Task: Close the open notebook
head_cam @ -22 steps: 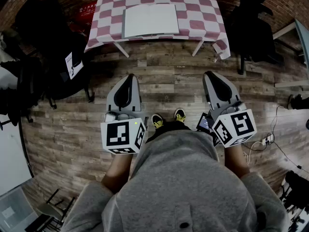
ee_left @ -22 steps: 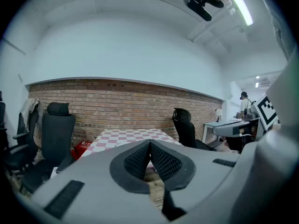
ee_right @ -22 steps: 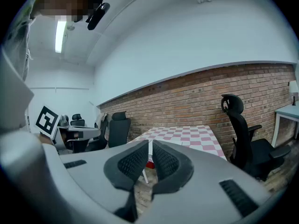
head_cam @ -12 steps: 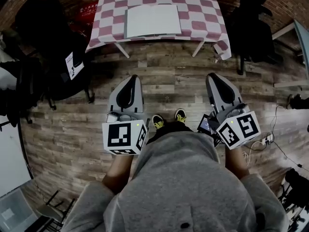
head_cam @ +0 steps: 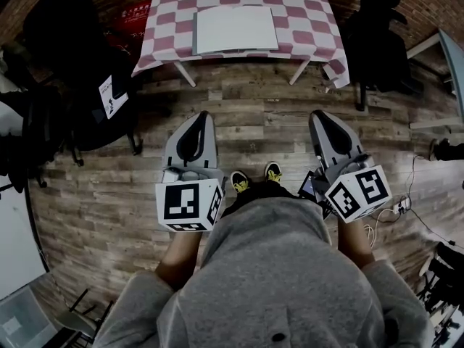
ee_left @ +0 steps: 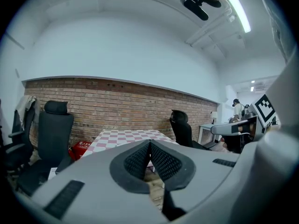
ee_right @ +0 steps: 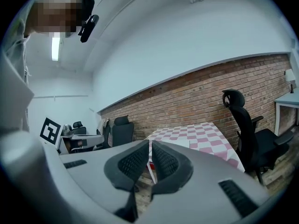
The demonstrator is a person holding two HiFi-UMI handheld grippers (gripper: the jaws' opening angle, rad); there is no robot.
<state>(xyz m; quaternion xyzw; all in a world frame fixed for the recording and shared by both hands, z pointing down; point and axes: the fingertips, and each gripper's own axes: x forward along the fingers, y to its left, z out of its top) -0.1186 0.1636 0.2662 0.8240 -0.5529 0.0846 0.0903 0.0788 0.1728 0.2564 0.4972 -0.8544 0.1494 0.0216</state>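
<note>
Shifted slightly rightward in the head view, the notebook (head_cam: 235, 29) lies flat on the checked table (head_cam: 308, 17), apparently a pale open spread, though it is too far off to be sure; the left gripper (head_cam: 199, 116) has its jaws pressed together on nothing; the right gripper (head_cam: 319, 114) is likewise closed and empty; both hang over the wooden floor (head_cam: 254, 114), well apart from the notebook.

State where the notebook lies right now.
In the head view the notebook lies flat at top centre on the checked tablecloth, with a black chair to its right.
</note>
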